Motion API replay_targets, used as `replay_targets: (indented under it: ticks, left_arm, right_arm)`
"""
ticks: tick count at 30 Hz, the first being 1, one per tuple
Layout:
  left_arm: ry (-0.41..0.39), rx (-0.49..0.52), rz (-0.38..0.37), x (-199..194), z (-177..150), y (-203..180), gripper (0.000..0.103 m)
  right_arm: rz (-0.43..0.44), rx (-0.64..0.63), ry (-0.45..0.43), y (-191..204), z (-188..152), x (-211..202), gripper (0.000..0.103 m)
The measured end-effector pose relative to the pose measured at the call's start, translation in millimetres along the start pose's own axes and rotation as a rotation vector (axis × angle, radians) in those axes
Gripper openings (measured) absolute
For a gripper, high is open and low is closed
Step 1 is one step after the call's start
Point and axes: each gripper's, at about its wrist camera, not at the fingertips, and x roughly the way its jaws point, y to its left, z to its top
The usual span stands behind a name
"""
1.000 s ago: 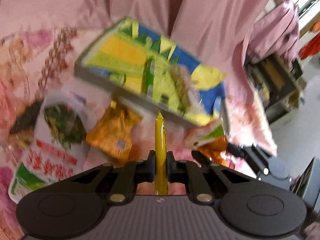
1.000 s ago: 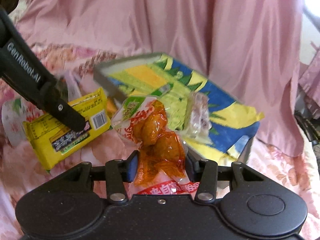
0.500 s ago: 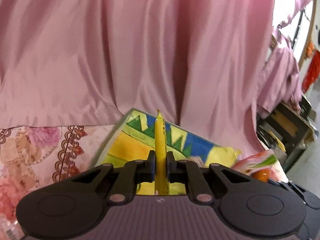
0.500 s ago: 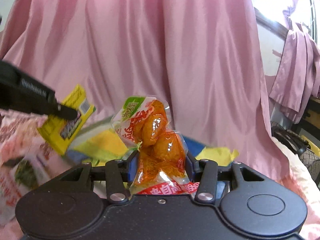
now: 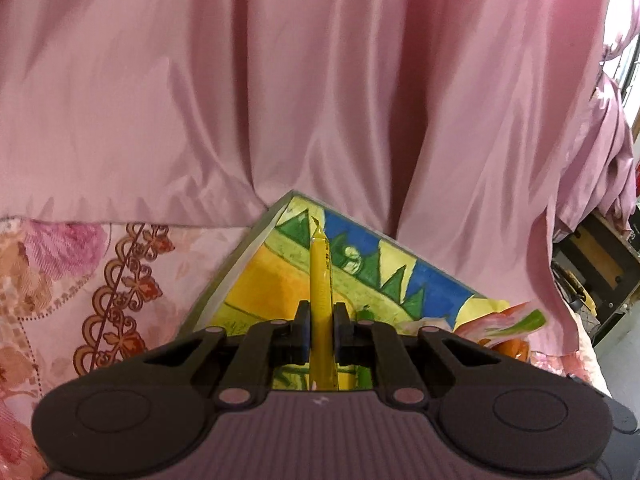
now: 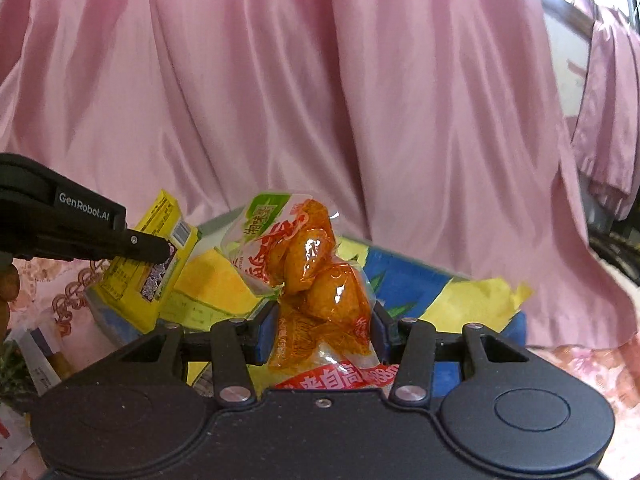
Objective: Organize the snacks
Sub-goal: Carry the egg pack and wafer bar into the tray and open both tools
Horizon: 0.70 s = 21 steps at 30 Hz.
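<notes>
- Your left gripper (image 5: 320, 338) is clamped on a flat yellow packet (image 6: 158, 258), held edge-on above the colourful box (image 5: 404, 280).
- Your right gripper (image 6: 324, 334) grips the orange snack pouch (image 6: 316, 264) over the same box.
- Neither is dropped yet; more packets (image 6: 36, 356) seem to lie on the floral cloth (image 5: 60, 280).
- The pink drape (image 5: 320, 92) hangs just behind the box.

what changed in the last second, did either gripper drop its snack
No drop. Both grippers carried their packets from the snack pile over to the colourful box. The left gripper stays shut on the yellow packet, the right gripper on the orange snack bag.
</notes>
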Motion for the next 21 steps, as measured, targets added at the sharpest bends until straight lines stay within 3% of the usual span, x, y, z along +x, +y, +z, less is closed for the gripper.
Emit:
replay_targets:
  ticks: [12,21]
  left_arm:
    - [0.070,-0.011,0.029,18,-4,6,0.011]
    - [0.083,-0.006,0.039,20,-4,4,0.011]
  right_arm:
    - [0.021,-0.035,0.097,15,-12,23,0.049]
    - [0.036,-0.034,0.113,17,-15,23,0.050]
